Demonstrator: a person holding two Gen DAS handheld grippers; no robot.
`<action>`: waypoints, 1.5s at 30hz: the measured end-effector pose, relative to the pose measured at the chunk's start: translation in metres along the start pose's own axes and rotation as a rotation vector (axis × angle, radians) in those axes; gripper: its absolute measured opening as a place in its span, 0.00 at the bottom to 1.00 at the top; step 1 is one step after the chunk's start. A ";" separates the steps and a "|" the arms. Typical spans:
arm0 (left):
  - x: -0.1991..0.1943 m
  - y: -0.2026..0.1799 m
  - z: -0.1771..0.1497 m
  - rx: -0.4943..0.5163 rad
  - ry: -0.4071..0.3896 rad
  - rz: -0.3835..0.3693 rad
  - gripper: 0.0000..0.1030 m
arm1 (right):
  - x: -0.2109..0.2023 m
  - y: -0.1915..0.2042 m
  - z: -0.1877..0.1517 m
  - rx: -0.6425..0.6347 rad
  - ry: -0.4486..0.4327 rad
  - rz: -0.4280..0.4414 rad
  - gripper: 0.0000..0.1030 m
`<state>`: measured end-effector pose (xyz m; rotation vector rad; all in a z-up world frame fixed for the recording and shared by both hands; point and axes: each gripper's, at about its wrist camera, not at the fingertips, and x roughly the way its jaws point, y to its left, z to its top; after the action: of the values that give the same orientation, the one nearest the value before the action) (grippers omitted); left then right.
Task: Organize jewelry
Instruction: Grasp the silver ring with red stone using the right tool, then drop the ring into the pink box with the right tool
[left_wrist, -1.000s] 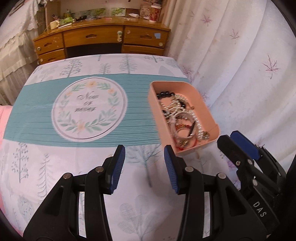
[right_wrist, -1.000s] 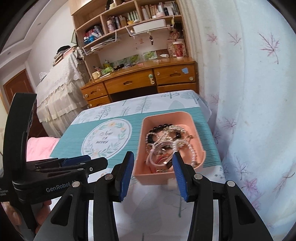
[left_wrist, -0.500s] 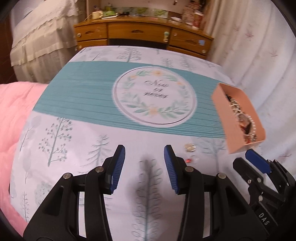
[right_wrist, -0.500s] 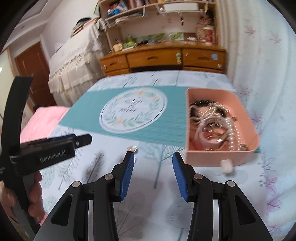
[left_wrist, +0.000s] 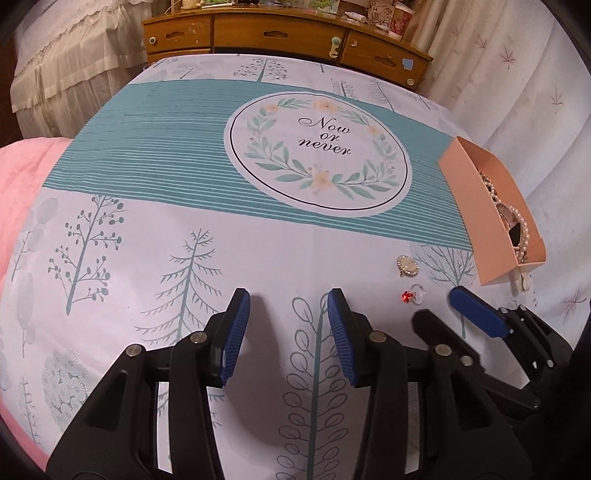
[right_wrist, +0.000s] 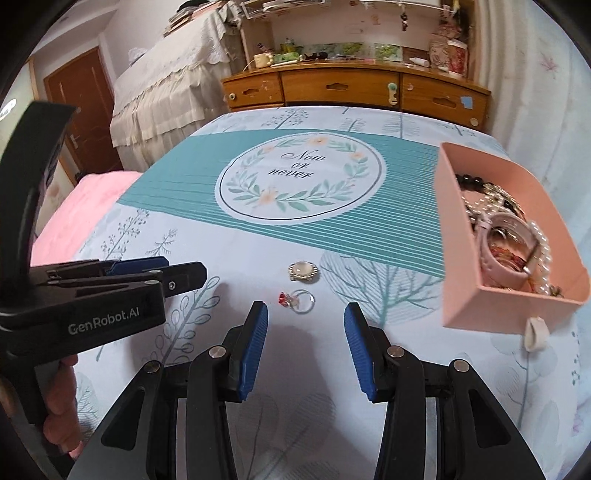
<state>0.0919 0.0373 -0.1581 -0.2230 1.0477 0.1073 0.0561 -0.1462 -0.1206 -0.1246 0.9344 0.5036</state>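
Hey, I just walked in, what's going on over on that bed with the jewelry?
A person holds a two-finger gripper in each hand over a tree-print bedspread. Both the right gripper and the left gripper are open and empty. A red-stone ring and an oval white-stone ring lie loose on the cloth, just ahead of the right gripper. A pink tray to the right holds pearl strands and bracelets. A small white piece lies beside it. Nothing is picked up yet.
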 end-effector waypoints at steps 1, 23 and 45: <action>0.001 0.001 0.001 -0.003 0.001 -0.001 0.39 | 0.005 0.002 0.001 -0.013 0.003 -0.005 0.42; 0.005 0.010 0.009 -0.026 -0.001 -0.013 0.39 | 0.017 0.022 0.006 -0.146 -0.005 -0.038 0.20; 0.021 -0.061 0.027 0.139 0.100 -0.181 0.39 | -0.100 -0.082 0.042 0.095 -0.279 -0.238 0.20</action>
<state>0.1373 -0.0165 -0.1555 -0.1969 1.1244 -0.1408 0.0766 -0.2406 -0.0254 -0.0756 0.6585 0.2467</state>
